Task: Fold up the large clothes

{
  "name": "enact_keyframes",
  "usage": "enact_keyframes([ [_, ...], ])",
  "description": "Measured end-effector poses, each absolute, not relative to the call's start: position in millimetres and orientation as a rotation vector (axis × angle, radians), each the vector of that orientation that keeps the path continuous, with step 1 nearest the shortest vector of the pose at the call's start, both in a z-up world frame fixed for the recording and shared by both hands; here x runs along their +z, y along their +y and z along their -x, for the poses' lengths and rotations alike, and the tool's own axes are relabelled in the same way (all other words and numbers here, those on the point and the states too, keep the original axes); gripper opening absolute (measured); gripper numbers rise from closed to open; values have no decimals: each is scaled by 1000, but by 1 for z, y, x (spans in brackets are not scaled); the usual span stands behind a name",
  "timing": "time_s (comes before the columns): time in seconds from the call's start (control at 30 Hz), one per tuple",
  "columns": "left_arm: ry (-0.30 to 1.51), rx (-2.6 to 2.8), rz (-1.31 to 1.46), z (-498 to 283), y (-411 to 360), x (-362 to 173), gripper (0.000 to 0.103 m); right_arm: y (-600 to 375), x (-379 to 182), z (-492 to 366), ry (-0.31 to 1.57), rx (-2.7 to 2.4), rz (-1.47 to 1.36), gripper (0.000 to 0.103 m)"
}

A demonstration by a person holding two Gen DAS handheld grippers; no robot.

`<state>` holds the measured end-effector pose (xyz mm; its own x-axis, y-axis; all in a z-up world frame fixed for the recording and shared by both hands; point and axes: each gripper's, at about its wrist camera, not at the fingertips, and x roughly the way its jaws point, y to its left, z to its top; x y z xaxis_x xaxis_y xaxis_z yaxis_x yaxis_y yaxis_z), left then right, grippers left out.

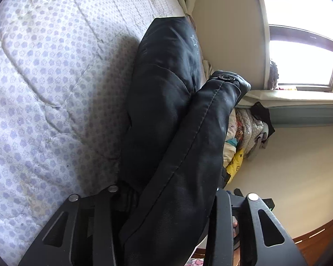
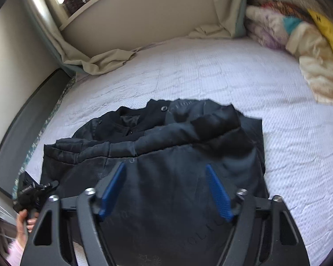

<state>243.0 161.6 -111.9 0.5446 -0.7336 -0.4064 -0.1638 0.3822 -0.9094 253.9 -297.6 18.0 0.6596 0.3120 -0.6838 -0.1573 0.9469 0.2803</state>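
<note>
The left hand-held gripper (image 1: pixel 166 221) is clenched on a sleeve of the black jacket (image 2: pixel 157 155); the right hand-held gripper (image 2: pixel 166 190) hovers released above it. The jacket lies on the bed (image 2: pixel 211 71). Lay the sleeve flat across the body, then smooth it.

Left gripper (image 1: pixel 166 217) jaws clamped; right gripper (image 2: pixel 166 190) jaws spread wide.

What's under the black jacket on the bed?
The jacket lies on the patterned sheet, which shows all around it. Whatever sits directly beneath the jacket is covered. The left hand-held gripper holds a fold of it lifted.
</note>
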Motion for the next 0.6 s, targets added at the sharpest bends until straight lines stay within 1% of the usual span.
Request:
enact_keyframes([
  [0.03,958,-449,1150,-243,162,-111,39,-295,19,-254,799,258,-167,43],
  [0.1,953,-454,1147,-240,169,-110,38,-291,17,-253,779,235,-112,31],
  [0.13,952,-454,1143,-240,169,-109,37,-289,14,-255,780,228,-97,26],
  [0.3,941,-458,1131,-241,170,-104,36,-277,-11,-264,853,278,-96,25],
  [0.43,942,-458,1131,-241,173,-105,34,-258,-18,-262,841,258,21,25],
  [0.6,916,-473,1129,-235,171,-96,33,-256,-45,-280,905,251,9,25],
])
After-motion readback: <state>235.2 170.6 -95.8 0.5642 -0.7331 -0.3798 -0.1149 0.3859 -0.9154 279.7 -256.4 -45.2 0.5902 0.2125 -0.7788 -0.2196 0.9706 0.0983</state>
